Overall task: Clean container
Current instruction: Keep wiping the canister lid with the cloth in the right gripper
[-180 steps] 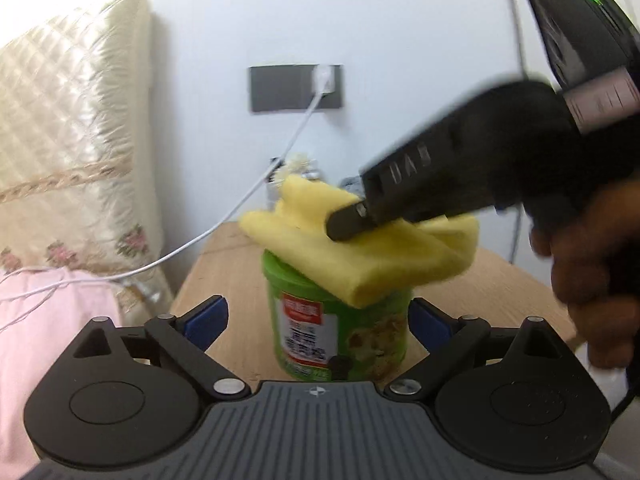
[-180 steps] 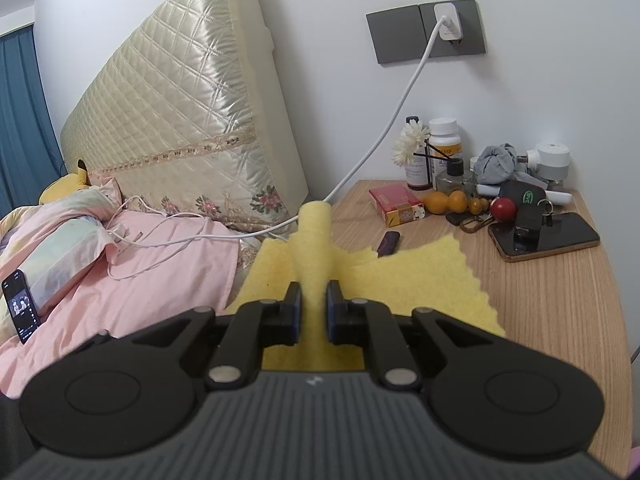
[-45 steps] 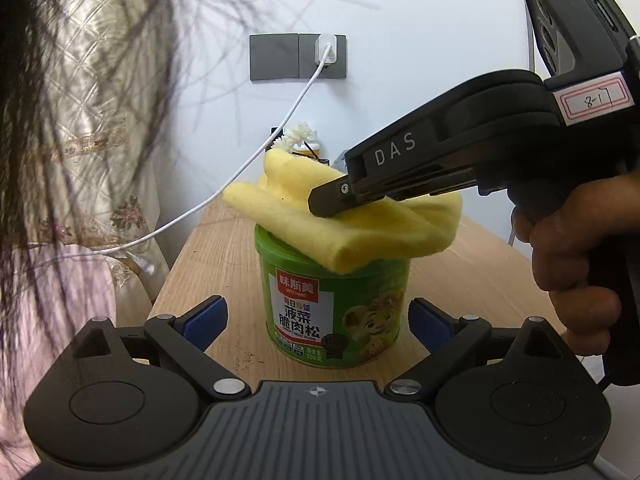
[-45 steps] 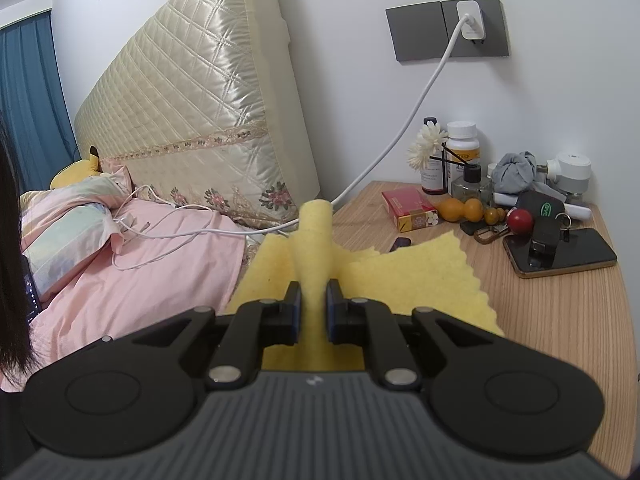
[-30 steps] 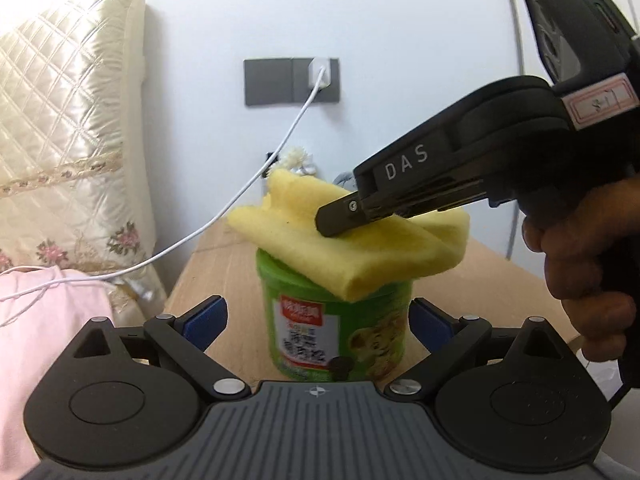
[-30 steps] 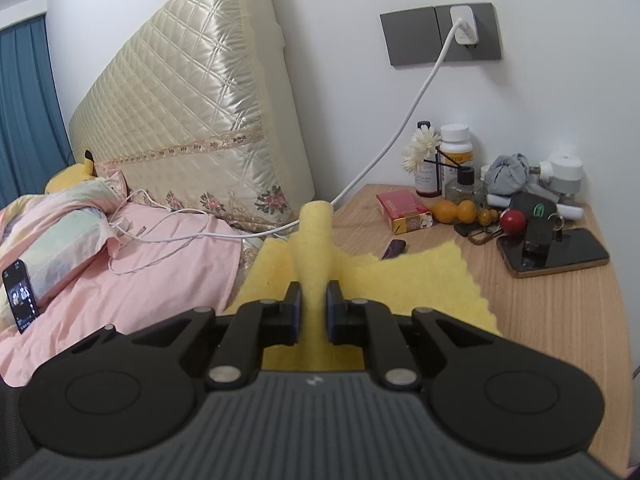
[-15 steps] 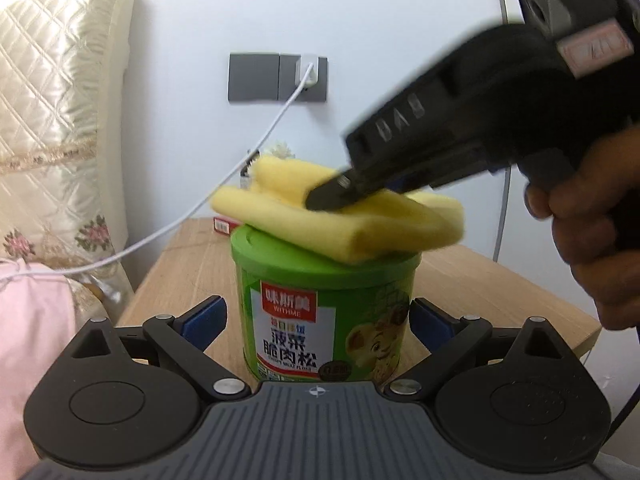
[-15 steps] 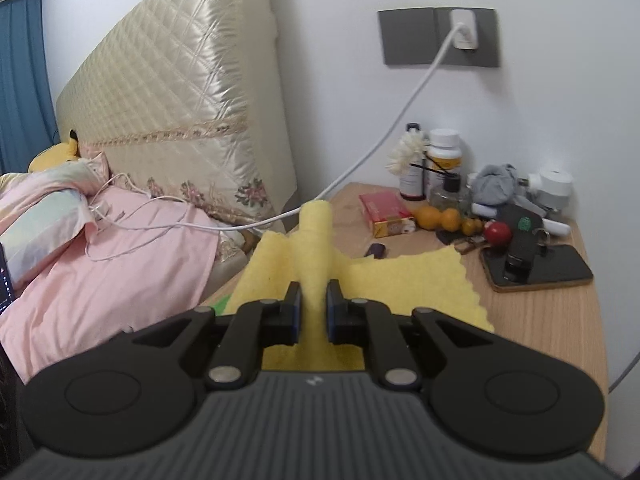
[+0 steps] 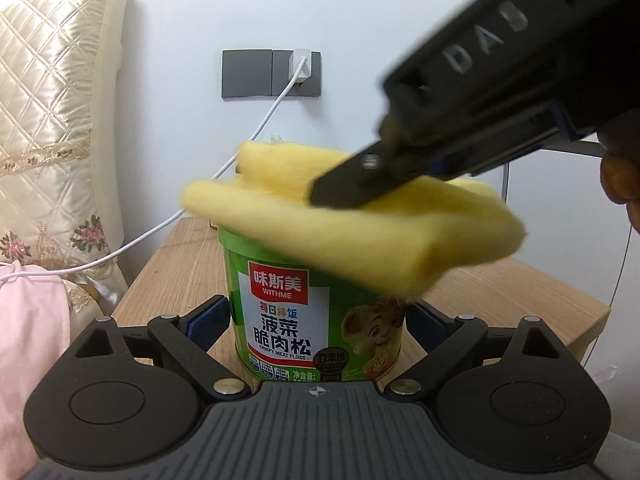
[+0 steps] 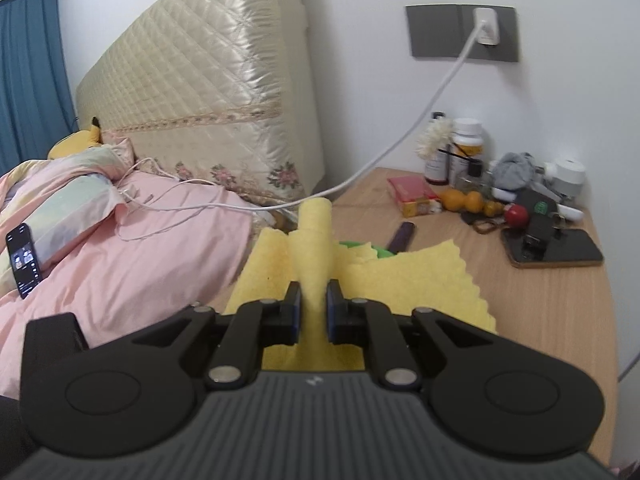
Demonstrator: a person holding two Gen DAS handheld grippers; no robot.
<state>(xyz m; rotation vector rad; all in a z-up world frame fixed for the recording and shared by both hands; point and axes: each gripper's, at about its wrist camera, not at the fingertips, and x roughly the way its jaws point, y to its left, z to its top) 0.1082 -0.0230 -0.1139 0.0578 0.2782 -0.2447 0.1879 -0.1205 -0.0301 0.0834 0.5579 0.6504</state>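
A green round container (image 9: pixel 316 316) with a red and white label stands on the wooden bedside table (image 9: pixel 192 264). My left gripper (image 9: pixel 316 320) is shut on the container, its blue pads against both sides. My right gripper (image 10: pixel 313 304) is shut on a folded yellow cloth (image 10: pixel 312 236). In the left wrist view the cloth (image 9: pixel 360 232) lies over the container's top, with the right gripper (image 9: pixel 340 192) pressing down on it. In the right wrist view a bit of the green lid (image 10: pixel 360 246) shows under the cloth.
At the table's back right are a phone (image 10: pixel 552 254), a red box (image 10: pixel 414 194), bottles (image 10: pixel 466 148), oranges (image 10: pixel 464 200) and small items. A white charger cable (image 10: pixel 400 148) runs from the wall socket to the bed (image 10: pixel 120 248) on the left.
My left gripper has closed in on the container and its pads now clamp the sides. The right gripper with the cloth has shifted to the right across the lid.
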